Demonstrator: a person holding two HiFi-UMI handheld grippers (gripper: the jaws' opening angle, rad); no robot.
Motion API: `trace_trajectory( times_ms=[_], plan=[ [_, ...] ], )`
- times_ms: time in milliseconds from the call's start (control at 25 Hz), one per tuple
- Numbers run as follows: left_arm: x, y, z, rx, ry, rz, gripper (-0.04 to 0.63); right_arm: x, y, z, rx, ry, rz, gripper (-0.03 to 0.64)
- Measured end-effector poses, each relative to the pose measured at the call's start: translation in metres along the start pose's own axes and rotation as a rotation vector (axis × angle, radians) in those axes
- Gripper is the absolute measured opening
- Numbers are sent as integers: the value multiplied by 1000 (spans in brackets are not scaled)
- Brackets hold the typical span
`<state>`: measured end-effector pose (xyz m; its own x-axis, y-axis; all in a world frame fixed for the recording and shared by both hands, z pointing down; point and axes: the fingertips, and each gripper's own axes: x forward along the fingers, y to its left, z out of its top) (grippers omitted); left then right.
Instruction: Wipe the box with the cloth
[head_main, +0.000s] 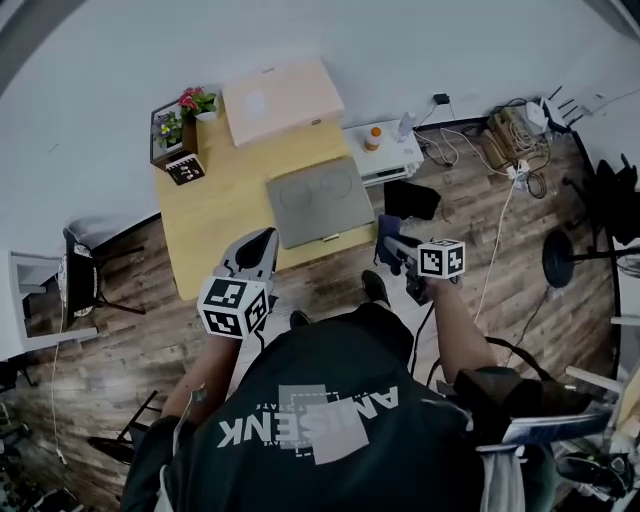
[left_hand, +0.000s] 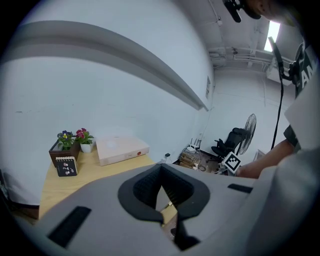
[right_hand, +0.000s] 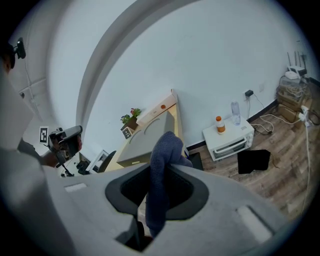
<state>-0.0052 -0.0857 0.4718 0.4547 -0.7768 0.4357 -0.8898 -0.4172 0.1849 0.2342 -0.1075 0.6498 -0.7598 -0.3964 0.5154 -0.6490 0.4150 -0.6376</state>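
Dark blue cloth (right_hand: 162, 160) is pinched between the jaws of my right gripper (head_main: 396, 248), with a thick fold bulging out past the tips and a tail hanging below; the hold looks firm. My left gripper (head_main: 262, 245) has its jaws pressed together on nothing. Both tools hang off the near side of the wooden table (head_main: 205, 235), not over it. The grey box (head_main: 320, 200) lies flat close to that near edge, right in front of me. I take it for the one to wipe, since it is nearer than the pale box (head_main: 280, 98) by the wall. As I read it, no wiping has begun: cloth and box are apart. To do this well I should bring the right gripper forward and down until the soft fold, not the hard tips, meets the lid. Then I should tilt the tool so the cloth lies broad and draw it across in long, overlapping strokes. The box looks light and sits near the edge, so a pull toward me could slide it off. Stroking sideways or away from me, with the closed left gripper set against one side, should keep it put. The flowers (head_main: 195, 102) and the small calendar (head_main: 186, 168) stand well apart from that path.
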Motion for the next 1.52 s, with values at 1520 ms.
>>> trace_trajectory(
  times_ms=[1520],
  plan=[
    [-115,51,-44,-8,-8,93,0,85,44,-32,-54,109,-163,71]
  ],
)
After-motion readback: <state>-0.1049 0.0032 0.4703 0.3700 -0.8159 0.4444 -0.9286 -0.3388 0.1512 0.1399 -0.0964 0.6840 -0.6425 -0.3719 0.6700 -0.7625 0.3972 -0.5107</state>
